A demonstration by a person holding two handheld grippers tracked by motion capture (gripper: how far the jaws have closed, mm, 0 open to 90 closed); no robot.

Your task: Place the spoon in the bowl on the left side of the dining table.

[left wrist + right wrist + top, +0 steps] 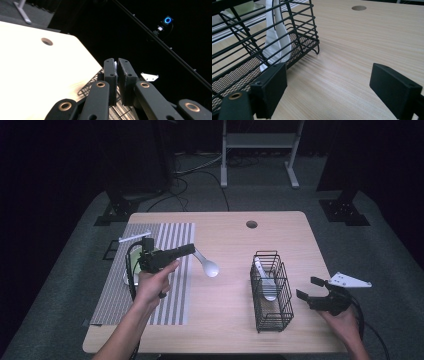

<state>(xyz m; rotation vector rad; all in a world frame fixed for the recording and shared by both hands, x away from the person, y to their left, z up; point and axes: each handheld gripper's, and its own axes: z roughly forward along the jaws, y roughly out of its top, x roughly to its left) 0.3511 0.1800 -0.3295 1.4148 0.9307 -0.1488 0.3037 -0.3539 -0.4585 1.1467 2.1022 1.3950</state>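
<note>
Worktop: centre of frame. Striped mat: left part of worktop. Dish: on mat, left of centre, partly hidden behind left gripper. Stick: upper left of mat. Spoon: centre, held in left gripper fingers, above worktop just right of mat. Wire basket: right of centre, on worktop. Second spoon: inside basket. Right gripper: lower right, just right of basket. Hole: upper centre of worktop.

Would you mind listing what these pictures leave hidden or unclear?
- White spoon: handle end hidden between the left gripper pads, high view.
- Dish on the striped mat: mostly covered by that gripper, high view.
- Wire basket: cut off by the frame's left edge, right gripper view.
</note>
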